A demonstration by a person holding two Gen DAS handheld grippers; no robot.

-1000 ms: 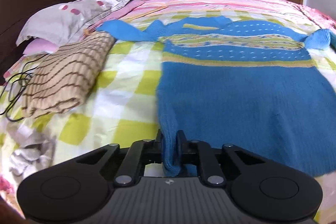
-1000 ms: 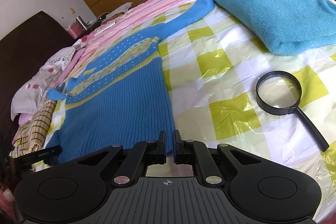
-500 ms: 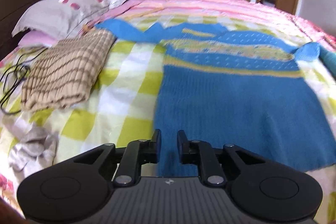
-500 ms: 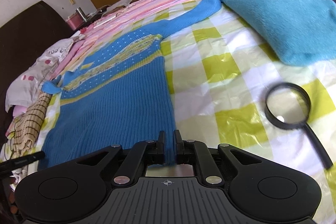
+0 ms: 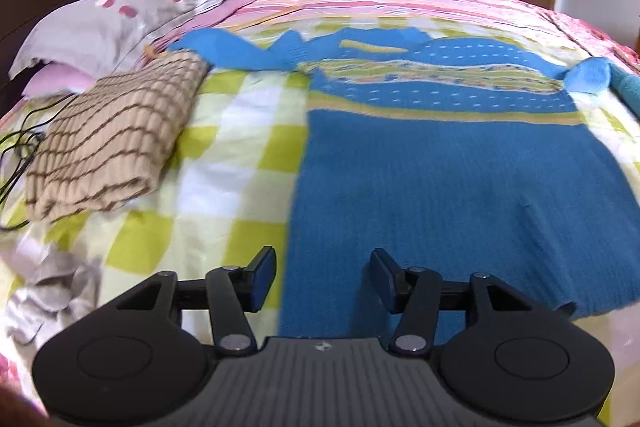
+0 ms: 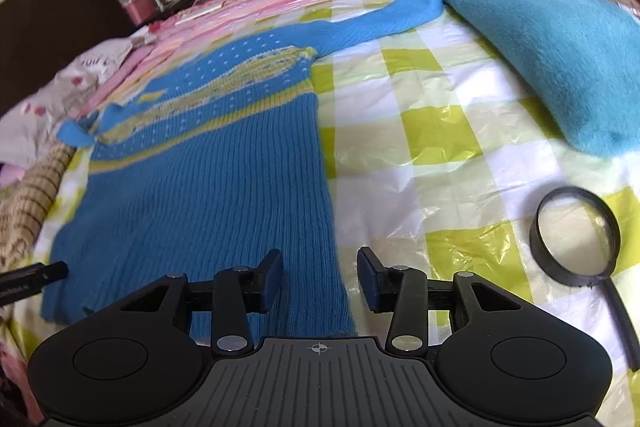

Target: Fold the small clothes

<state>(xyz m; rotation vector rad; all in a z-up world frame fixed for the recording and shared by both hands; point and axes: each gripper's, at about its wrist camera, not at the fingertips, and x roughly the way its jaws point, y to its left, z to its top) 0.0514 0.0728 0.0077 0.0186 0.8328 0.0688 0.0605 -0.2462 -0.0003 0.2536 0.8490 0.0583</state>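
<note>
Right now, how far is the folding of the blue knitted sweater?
Done: the blue knitted sweater lies spread flat on the checked bedcover, sleeves out. In hand: nothing; the left gripper and right gripper have just been opening, pads off the hem corners between them. Left: every fold of sleeves and body.

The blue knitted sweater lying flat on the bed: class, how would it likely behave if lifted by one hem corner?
The blue sweater would probably droop, since it is soft ribbed knit. Its spread sleeve would likely trail. Being thick, it probably grips rather than slips.
</note>
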